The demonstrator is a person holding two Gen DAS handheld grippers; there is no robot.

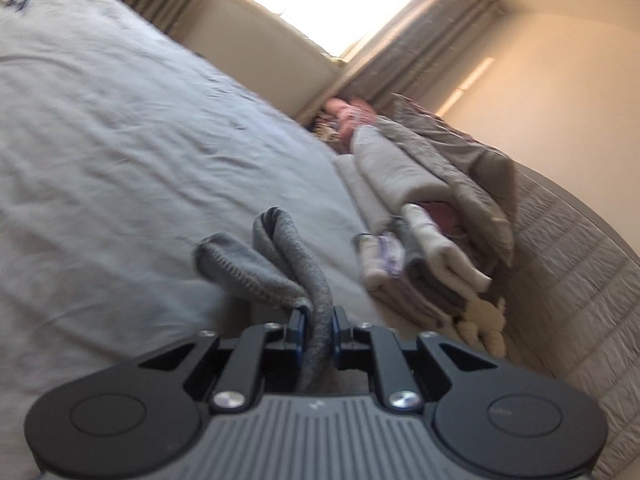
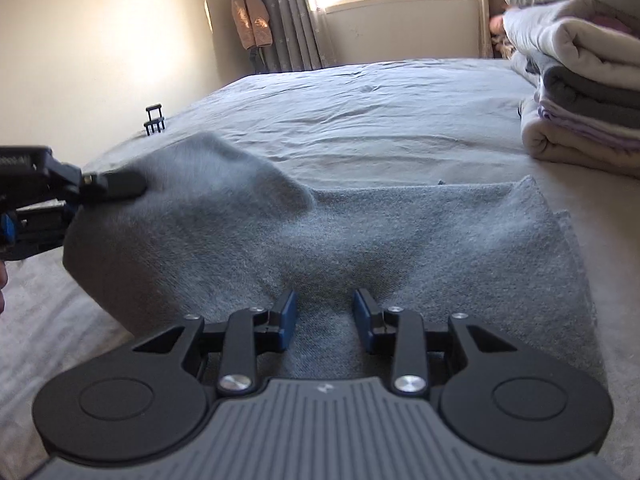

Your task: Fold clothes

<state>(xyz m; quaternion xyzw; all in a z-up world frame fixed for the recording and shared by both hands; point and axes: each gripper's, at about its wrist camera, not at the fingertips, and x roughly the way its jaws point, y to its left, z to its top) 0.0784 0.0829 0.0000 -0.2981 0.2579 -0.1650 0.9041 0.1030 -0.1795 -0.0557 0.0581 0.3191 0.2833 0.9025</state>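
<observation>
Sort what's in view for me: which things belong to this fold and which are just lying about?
In the job:
grey garment
left hand-held gripper, pinching its edge
right hand-held gripper, over it

Lying about:
stack of folded laundry
small black stand
hanging jacket

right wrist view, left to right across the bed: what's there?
left gripper pinching the grey garment's corner → small black stand → grey garment spread on the bed → stack of folded clothes at the right edge.
</observation>
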